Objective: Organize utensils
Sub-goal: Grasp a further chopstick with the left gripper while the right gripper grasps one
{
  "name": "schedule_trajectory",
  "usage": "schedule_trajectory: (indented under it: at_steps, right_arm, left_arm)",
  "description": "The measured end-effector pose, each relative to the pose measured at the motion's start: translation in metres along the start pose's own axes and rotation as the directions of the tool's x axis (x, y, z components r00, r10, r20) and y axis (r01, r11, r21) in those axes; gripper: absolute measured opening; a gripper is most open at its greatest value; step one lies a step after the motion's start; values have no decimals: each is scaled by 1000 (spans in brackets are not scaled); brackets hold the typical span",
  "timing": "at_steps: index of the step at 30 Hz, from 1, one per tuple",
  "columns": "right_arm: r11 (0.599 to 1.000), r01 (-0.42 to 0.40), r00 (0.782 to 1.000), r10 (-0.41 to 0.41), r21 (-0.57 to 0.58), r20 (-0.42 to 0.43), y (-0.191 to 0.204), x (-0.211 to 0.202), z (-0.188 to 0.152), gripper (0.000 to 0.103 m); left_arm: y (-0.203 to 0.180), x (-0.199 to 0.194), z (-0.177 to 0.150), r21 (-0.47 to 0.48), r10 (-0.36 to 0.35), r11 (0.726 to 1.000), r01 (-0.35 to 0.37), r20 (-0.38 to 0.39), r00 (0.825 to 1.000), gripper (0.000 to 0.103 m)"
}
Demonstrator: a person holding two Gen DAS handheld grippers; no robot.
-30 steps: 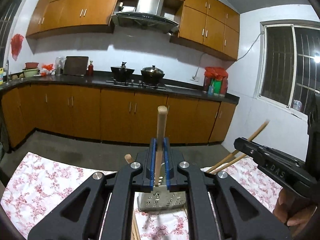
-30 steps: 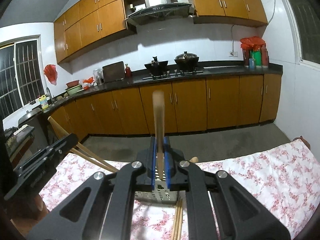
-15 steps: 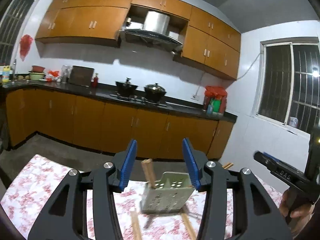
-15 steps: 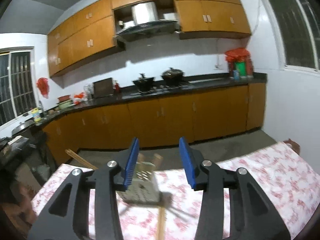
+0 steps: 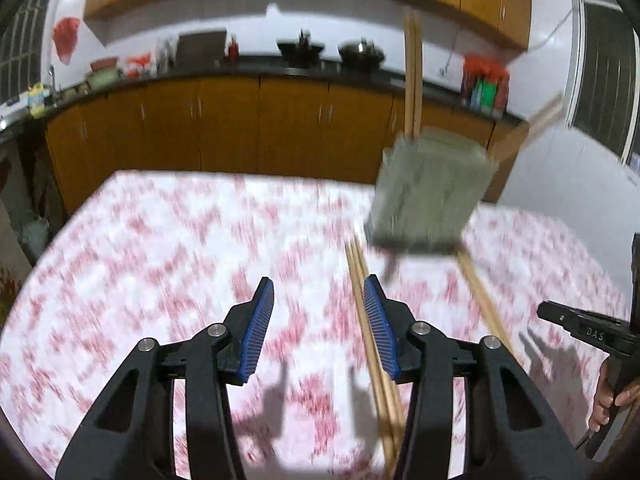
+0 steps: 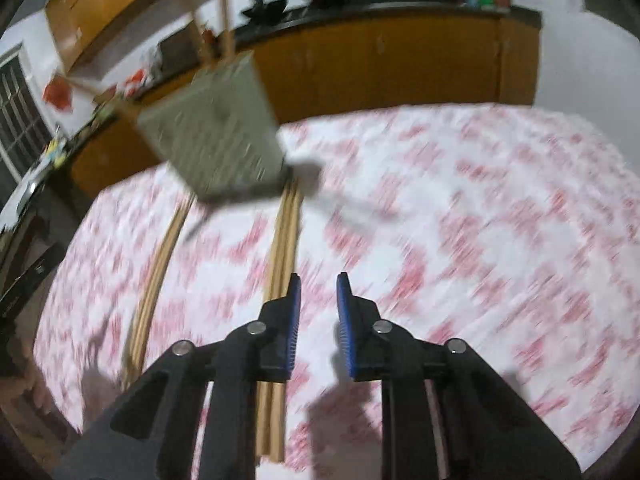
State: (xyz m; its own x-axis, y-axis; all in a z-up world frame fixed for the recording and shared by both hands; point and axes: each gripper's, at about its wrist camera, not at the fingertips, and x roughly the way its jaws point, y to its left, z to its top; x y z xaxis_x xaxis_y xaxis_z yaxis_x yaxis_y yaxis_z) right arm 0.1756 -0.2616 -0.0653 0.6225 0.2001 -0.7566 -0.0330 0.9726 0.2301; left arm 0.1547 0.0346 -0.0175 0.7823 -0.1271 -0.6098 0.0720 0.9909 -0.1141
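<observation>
Jaws standing apart and empty on left gripper (image 5: pixel 319 322) and, narrower, having just been closing, on right gripper (image 6: pixel 318 312); aiming each squarely over loose chopsticks (image 5: pixel 370 344) lying on the surface (image 5: pixel 160 248) before the holder (image 5: pixel 430 192).

Lettering "DAS" legible on black body of right gripper (image 5: pixel 588 330), seen from left wrist view.
</observation>
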Motion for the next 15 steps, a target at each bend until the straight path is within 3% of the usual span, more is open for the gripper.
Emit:
schedule_trajectory:
  at_steps: [10, 15]
  right_arm:
    - [999, -3, 997, -1, -53, -78, 16, 25, -22, 14]
    - [997, 71, 996, -73, -44, -50, 9, 24, -20, 8]
  left_arm:
    - [-14, 24, -42, 18, -48, 999, 51, -131, 990, 36]
    - [-18, 28, -48, 16, -70, 997, 74, -160, 985, 30]
